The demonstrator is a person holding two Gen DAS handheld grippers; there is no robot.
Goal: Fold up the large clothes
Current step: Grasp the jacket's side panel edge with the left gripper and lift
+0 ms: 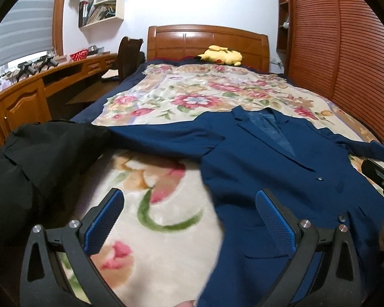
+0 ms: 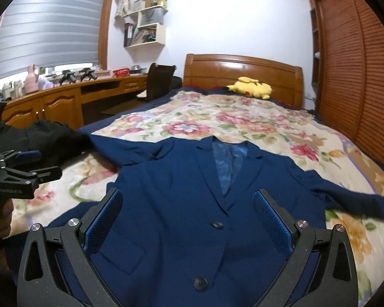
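Jacket: the blue suit jacket (image 2: 181, 204) lies face up and spread flat on the bed, collar toward the headboard; smooth matte weave, notched lapels, two dark round buttons down the front, a shinier patterned blue lining showing at the neck.
Sleeves: one runs out toward the black garment (image 1: 38, 158), the other toward the wardrobe side, where it blurs at the frame edge.
Your left tongs (image 1: 189, 220): spread wide and holding nothing; dimpled blue pads on black arms, one pad over the blanket, the other over the jacket's side edge.
Your right tongs (image 2: 188, 217): also wide apart and empty, poised above the jacket front, the upper button between the pads.
Bed cover: the floral blanket (image 1: 166, 230) is plush and cream with pink flowers and green stems, blurred close to the lens.
Black garment: crumpled at the bed's edge beside the sleeve end; its shape is hard to make out.
Background: glossy wooden headboard (image 2: 243, 71), a yellow plush toy (image 2: 253, 88) below it, slatted wardrobe doors (image 1: 345, 51).
Cut off: the jacket's lower hem sits behind the tongs' arms.
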